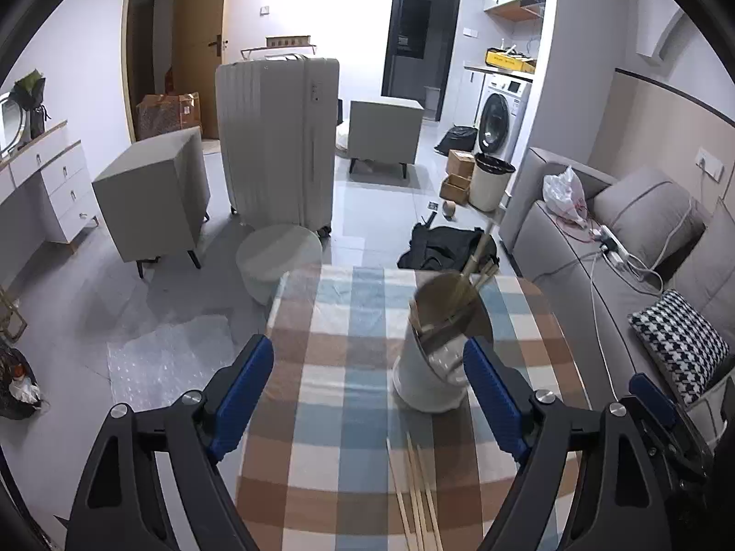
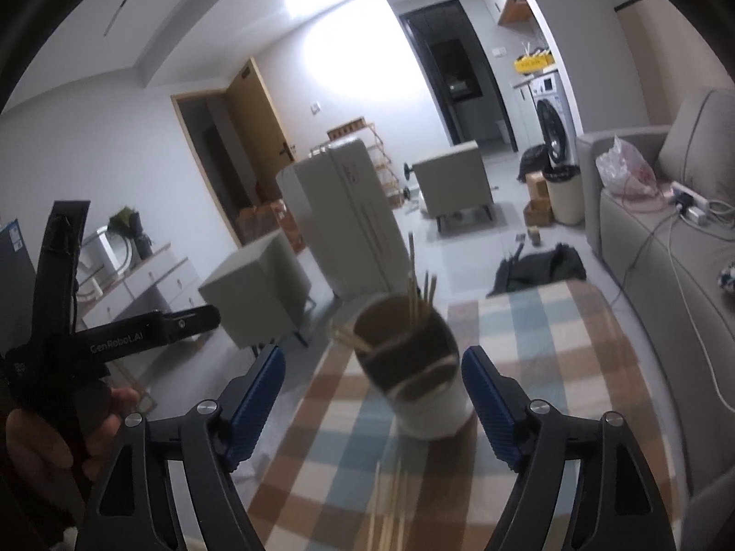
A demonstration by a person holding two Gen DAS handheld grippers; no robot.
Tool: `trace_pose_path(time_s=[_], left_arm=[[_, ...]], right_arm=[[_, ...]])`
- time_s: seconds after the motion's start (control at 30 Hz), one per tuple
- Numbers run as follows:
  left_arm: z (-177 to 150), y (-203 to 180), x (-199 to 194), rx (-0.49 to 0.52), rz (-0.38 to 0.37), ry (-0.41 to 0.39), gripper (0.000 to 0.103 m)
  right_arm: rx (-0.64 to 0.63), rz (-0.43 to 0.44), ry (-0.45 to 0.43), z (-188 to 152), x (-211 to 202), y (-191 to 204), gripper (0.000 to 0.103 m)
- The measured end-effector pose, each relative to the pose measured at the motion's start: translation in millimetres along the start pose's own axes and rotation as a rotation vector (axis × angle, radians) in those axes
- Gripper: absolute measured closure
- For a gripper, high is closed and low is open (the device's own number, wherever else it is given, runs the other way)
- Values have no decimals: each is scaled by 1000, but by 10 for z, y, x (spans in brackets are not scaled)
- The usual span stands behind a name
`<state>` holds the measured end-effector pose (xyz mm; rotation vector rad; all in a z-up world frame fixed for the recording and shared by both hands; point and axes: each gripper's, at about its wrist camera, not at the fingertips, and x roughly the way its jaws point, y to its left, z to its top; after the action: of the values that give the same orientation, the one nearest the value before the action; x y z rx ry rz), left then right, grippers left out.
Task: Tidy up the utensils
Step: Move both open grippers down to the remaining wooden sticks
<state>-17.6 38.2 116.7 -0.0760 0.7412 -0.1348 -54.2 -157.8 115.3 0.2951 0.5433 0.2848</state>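
Several thin wooden chopsticks (image 1: pixel 415 491) lie loose on the checked cloth of the desk (image 1: pixel 321 349), just in front of a white cylindrical holder (image 1: pixel 429 376) that already carries a few sticks and a dark ladle-like utensil. Both the left tool (image 1: pixel 367 395) and the right tool (image 2: pixel 373 404) hang above with blue ribbed pads spread wide, gripping nothing. The sticks look light, stiff and smooth, likely to roll, so pinching mid-length seems best.

Holder: your white cup (image 1: pixel 429 379) stands ahead between the jaws, chopsticks (image 1: pixel 477 257) leaning inside.
Loose chopsticks (image 1: pixel 415 491): flat, nearer you.
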Motion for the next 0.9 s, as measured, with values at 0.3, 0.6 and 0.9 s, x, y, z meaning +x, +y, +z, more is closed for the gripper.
trace_pose_path(time_s=[0.3, 0.6, 0.9], left_arm=[[-459, 60, 233, -33, 19, 59, 21], [-677, 231, 636, -88, 10, 244, 21], [-698, 409, 678, -116, 27, 247, 21]], right_arm=[[4, -23, 151, -362, 167, -84, 16], [-7, -43, 331, -559, 593, -145, 16], [-104, -88, 563, -918, 1161, -97, 27]])
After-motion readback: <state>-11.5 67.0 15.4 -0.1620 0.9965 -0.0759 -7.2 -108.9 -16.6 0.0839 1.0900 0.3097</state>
